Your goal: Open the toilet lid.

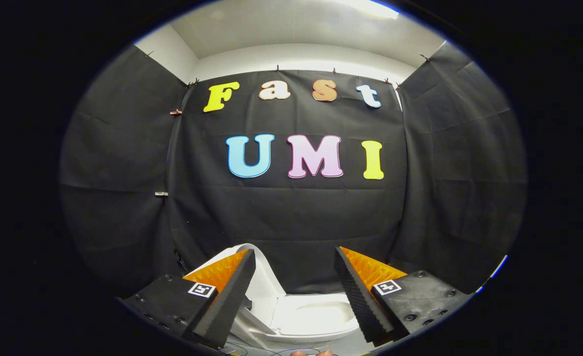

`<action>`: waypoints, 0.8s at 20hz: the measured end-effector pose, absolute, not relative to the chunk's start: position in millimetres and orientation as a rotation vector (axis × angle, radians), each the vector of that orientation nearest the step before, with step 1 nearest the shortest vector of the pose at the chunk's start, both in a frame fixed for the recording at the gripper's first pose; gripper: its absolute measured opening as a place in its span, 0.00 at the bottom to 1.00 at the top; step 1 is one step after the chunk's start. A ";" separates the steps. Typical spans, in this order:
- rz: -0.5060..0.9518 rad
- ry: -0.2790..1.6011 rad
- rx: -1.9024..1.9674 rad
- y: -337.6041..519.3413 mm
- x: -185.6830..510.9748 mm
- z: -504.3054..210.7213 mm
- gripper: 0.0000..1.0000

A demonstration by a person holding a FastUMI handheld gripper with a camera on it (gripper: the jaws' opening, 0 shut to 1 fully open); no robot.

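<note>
Black cloth is seen behind as the gripper (294, 291) is held wide open and empty, while the toilet lid (267, 284), raised at lower centre-left between the fingers, is judged stiff, smooth, best taken at its rim.

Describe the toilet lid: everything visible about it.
The toilet lid is white, smooth and glossy like plastic, with a rounded top edge. It is raised, standing tilted at the bowl's side near the wall cloth, leaving the toilet seat exposed. The gripper is open, its near finger overlapping the lid; contact cannot be told.
</note>
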State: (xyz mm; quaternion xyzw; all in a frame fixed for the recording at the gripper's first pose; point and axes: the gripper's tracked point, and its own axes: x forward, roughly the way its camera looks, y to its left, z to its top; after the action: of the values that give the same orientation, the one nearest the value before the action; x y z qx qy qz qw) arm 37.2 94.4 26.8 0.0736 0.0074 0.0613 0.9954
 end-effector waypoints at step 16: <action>0.010 -0.024 0.131 74.9 28.4 35.4 1.00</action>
State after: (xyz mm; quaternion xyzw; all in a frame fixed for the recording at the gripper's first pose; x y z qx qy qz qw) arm 28.4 74.9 35.4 0.0654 -0.0121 0.0051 0.9978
